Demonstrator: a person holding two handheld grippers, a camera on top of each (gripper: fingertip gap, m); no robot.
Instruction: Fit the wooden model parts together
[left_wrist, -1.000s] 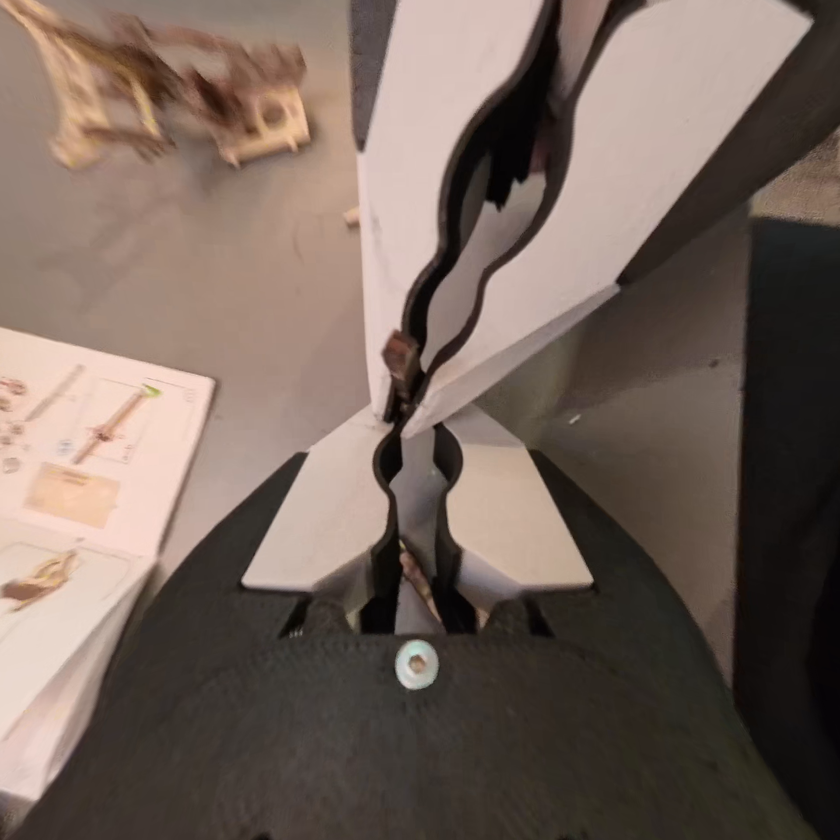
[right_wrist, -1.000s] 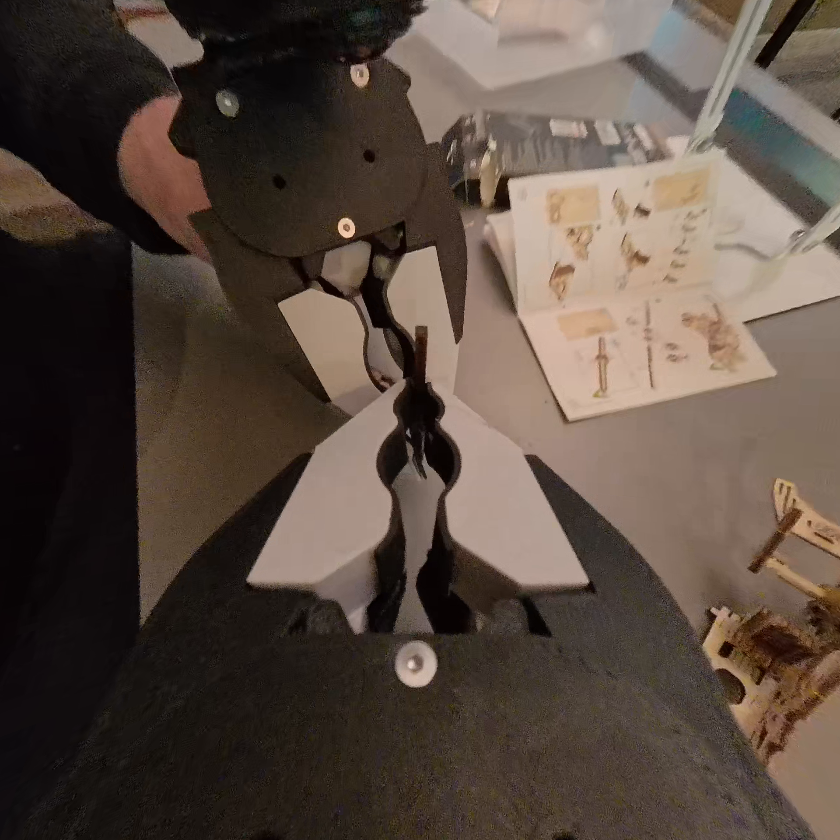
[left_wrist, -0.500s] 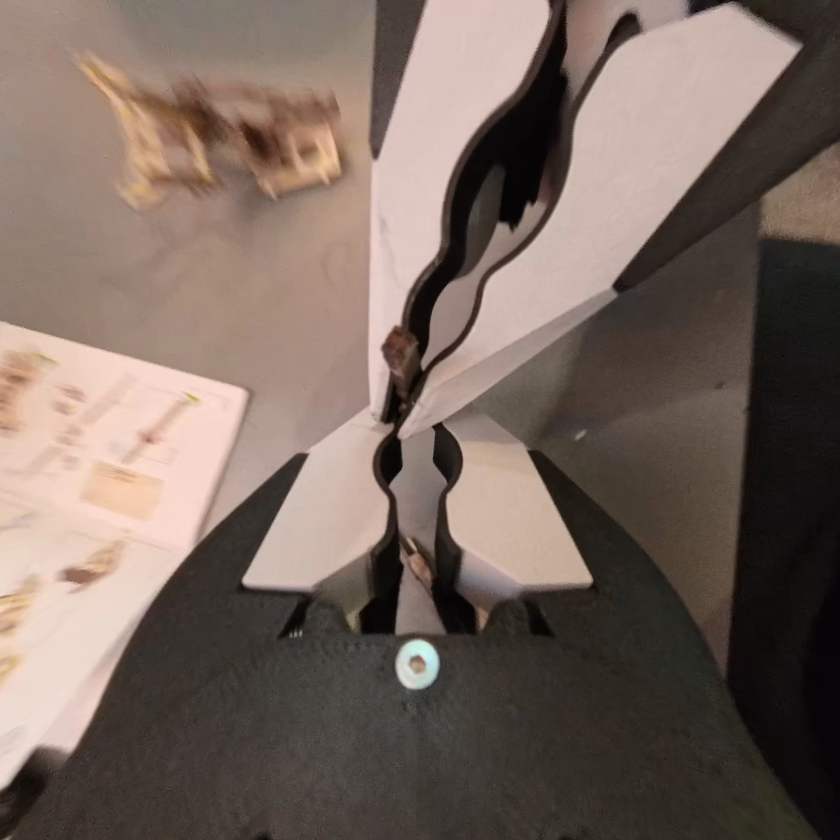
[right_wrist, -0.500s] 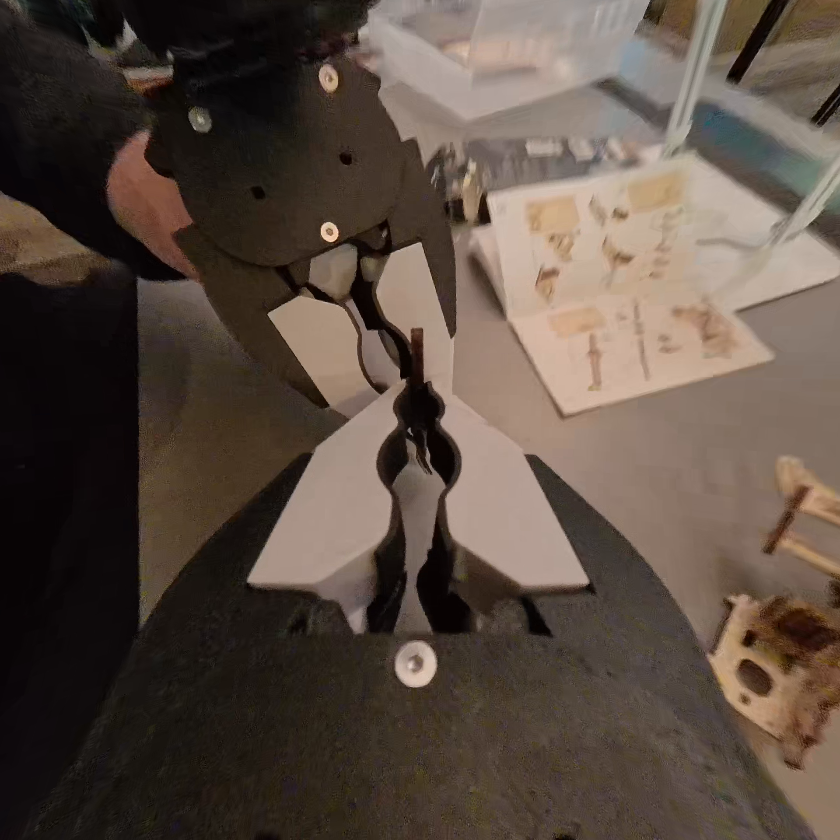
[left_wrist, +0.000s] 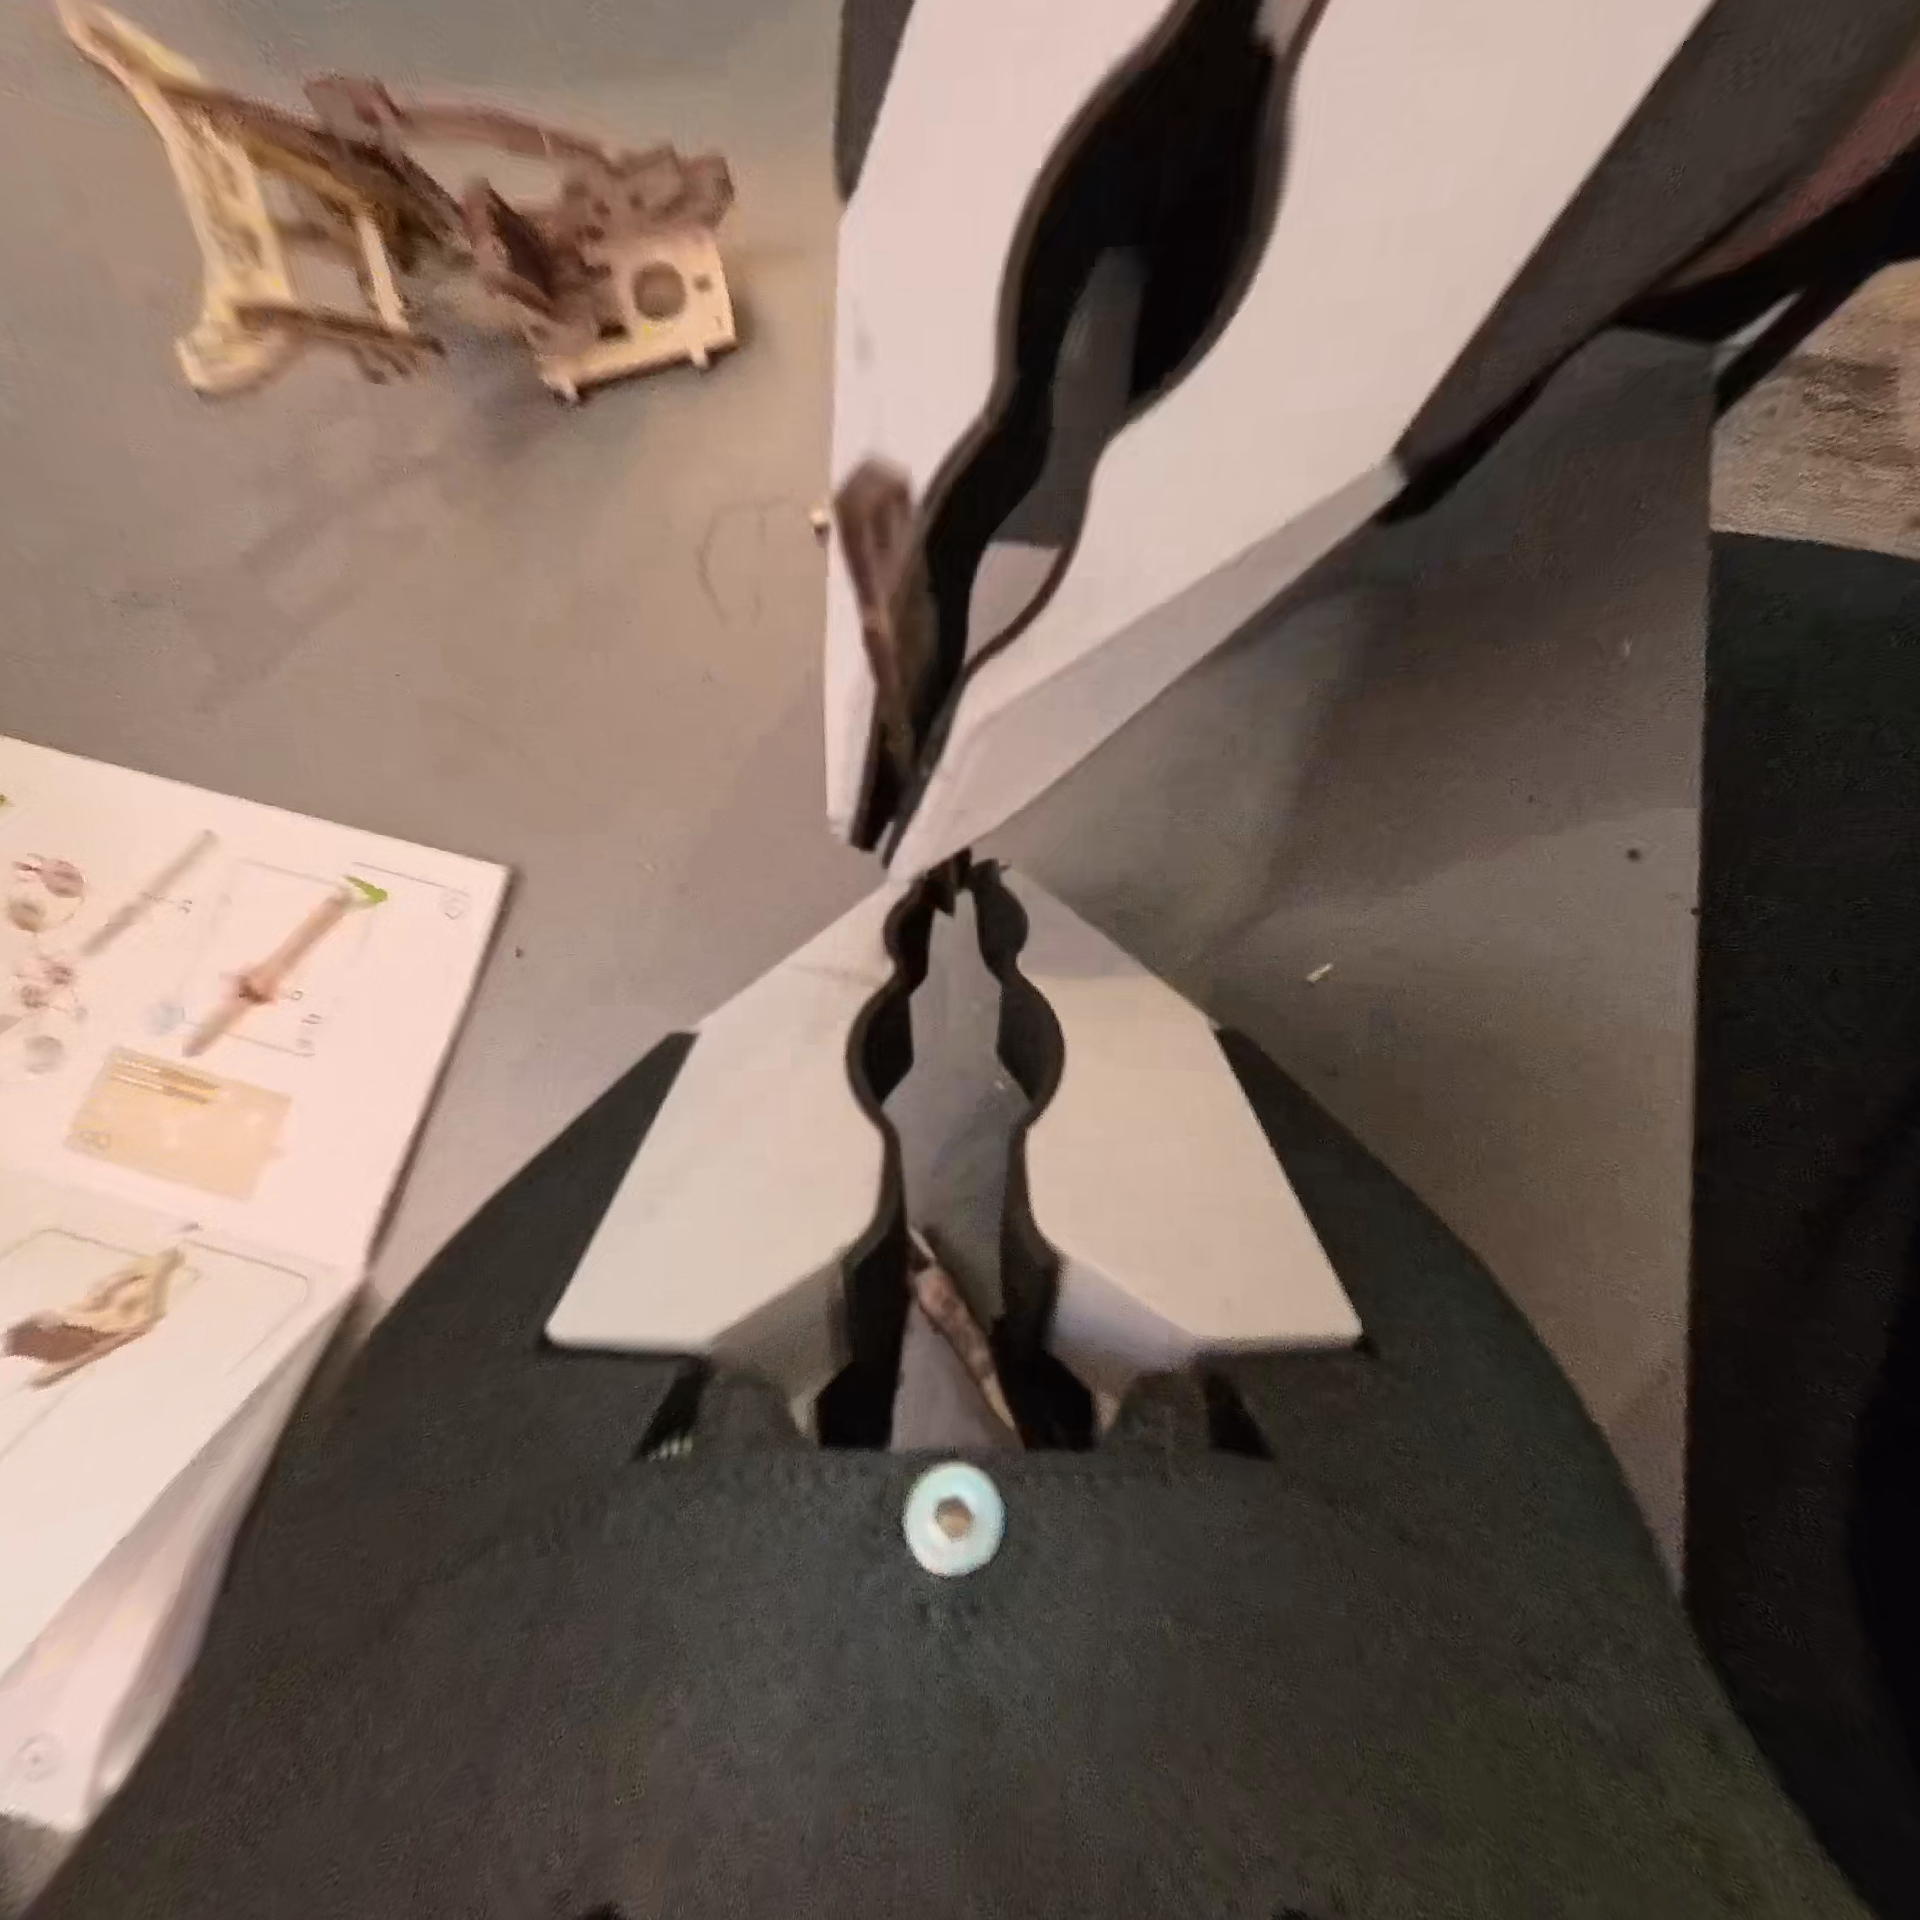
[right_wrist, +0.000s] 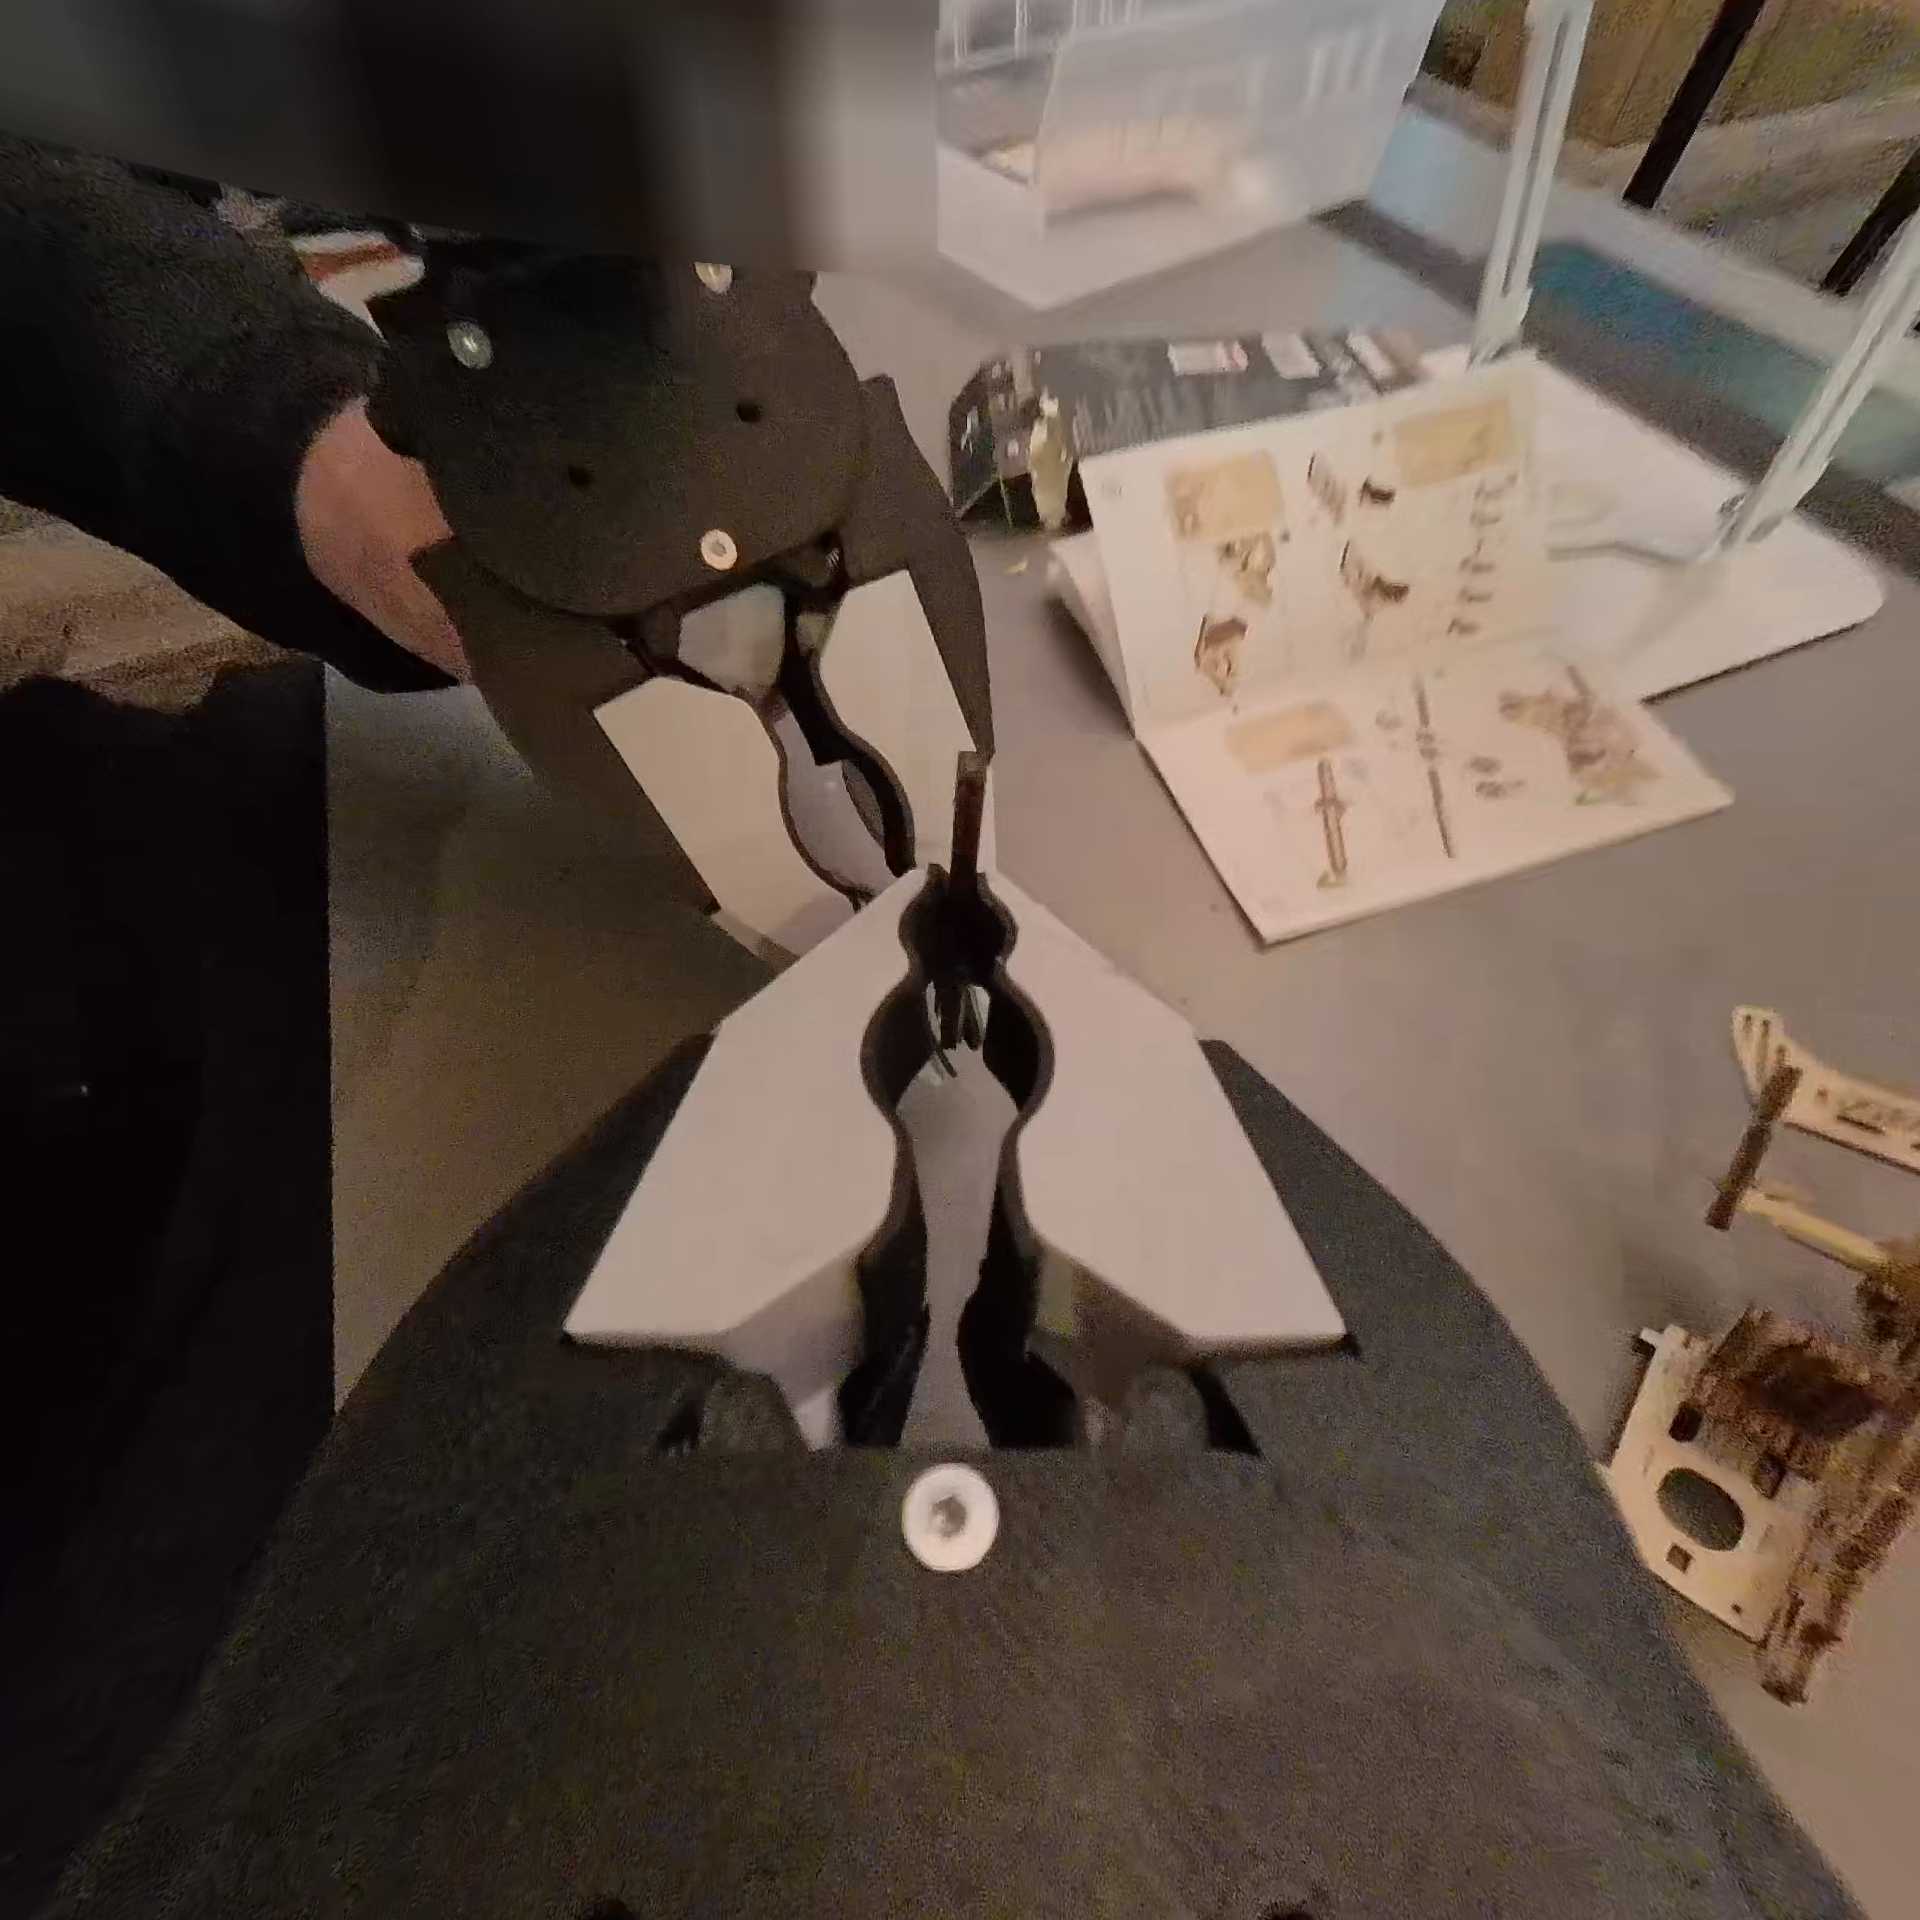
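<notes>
My right gripper (right_wrist: 961, 888) is shut on a thin dark wooden stick (right_wrist: 968, 810) that pokes out past its tips. In the left wrist view the right gripper (left_wrist: 883, 831) comes in from above with the stick (left_wrist: 878, 582) along its jaw line. My left gripper (left_wrist: 956, 899) is shut on a thin wooden strip (left_wrist: 951, 1335) that shows between the backs of its jaws. The two grippers meet tip to tip above the grey table. The left gripper (right_wrist: 868, 868) also shows in the right wrist view, held by a hand (right_wrist: 364, 551).
A part-built wooden model (left_wrist: 447, 239) lies on the table, also in the right wrist view (right_wrist: 1766, 1455). An open instruction booklet (left_wrist: 208, 1039) (right_wrist: 1403, 675) lies nearby. A clear plastic box (right_wrist: 1143, 135), a dark packet (right_wrist: 1143, 384) and a white stand base (right_wrist: 1714, 582) are beyond. Dark clothing (left_wrist: 1818, 1039) borders the table. There is about 5 cm between the tips of the two grippers.
The right gripper has drawn back a little from the left one, so only the tips meet now. More of the dark stick shows. Both stay shut.
</notes>
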